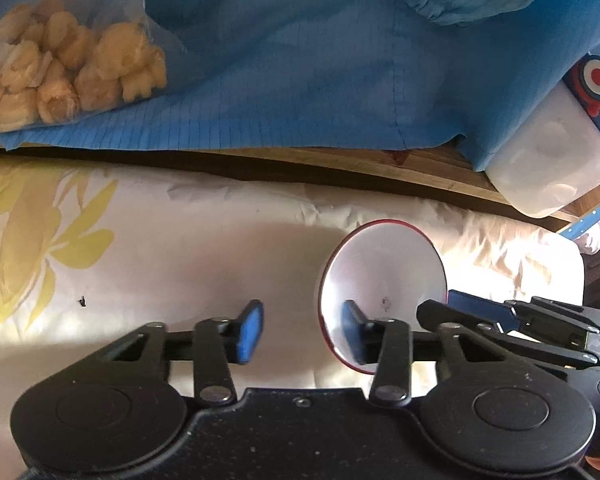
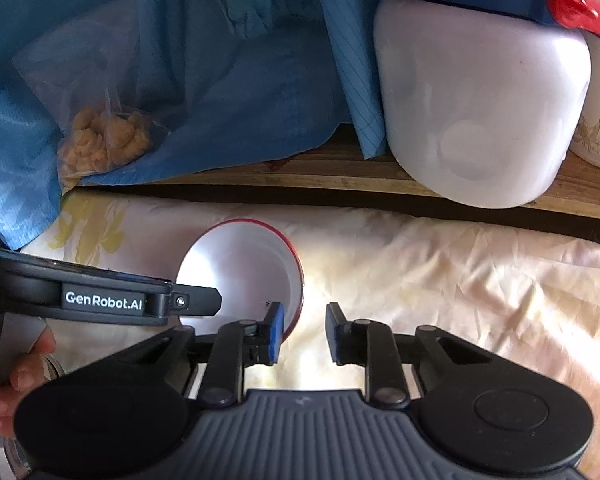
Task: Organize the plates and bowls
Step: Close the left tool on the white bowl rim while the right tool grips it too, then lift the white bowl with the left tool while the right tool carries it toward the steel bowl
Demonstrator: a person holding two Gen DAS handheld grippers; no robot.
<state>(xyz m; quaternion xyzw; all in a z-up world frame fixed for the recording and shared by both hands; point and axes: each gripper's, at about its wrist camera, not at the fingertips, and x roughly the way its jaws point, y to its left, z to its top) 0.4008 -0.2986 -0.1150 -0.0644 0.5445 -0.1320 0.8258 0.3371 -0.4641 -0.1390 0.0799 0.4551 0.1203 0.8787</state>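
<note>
**Two claws closing in on one bowl**

A cream floral-print bedsheet (image 1: 160,248) carries a small white red-rimmed bowl (image 1: 384,264). Left claw (image 1: 300,330) and right claw (image 2: 302,332) straddle opposite rims, part-closed, neither pinching yet. Advice: seat one pad inside the wall before squeezing.

Lived-in home, floral bedsheet (image 1: 148,248), wooden ledge (image 2: 340,176), bagged snacks (image 1: 72,68), crumpled blue cloth (image 1: 300,60)
</note>
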